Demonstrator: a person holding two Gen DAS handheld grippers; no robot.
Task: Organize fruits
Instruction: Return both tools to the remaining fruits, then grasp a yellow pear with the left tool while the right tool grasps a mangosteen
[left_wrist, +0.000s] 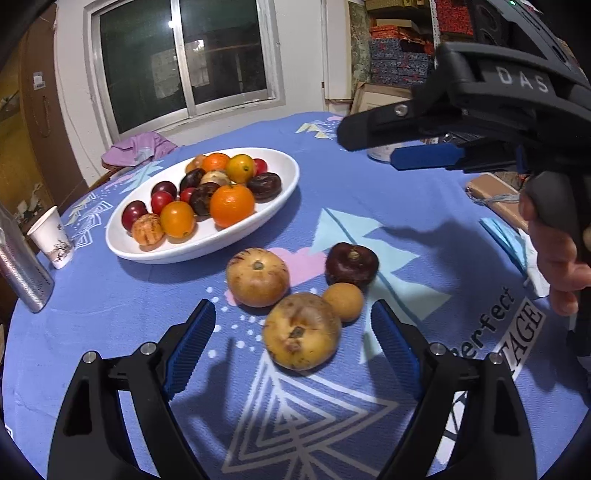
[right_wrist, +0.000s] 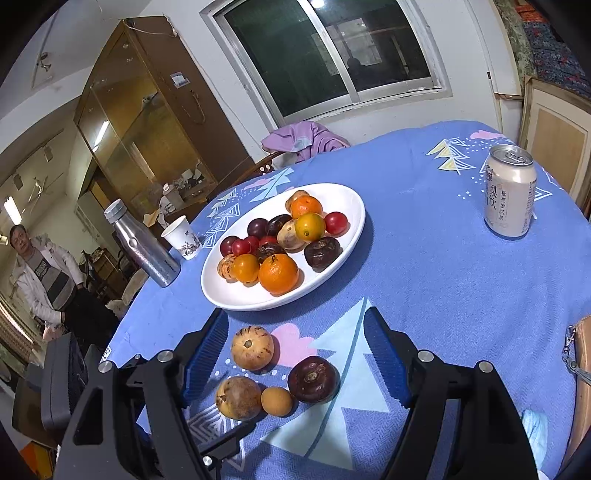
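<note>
- Four loose fruits lie on the blue tablecloth (left_wrist: 388, 206) just in front of the white dish (left_wrist: 207, 243): a blotched yellow fruit (left_wrist: 301, 331), a small tan round fruit (left_wrist: 343, 301) touching it, a striped pale fruit (left_wrist: 257, 277) and a dark purple fruit (left_wrist: 351, 264).
- They look like the leftovers yet to be gathered, since the dish already holds a heap of oranges, plums and dark fruits.
- The left gripper (left_wrist: 293, 339) has its jaws wide, either side of the blotched yellow fruit; the pads do not press on it.
- The right gripper (right_wrist: 295, 360) also stands wide and empty above the cluster, probably waiting its turn.
- The dish's near rim is close, with bare cloth between, so the carry is short.
- A paper cup (left_wrist: 51, 236) and a metal bottle (left_wrist: 22, 266) stand left of the dish, a drink can (right_wrist: 509, 192) well apart on the right; the middle is free.
</note>
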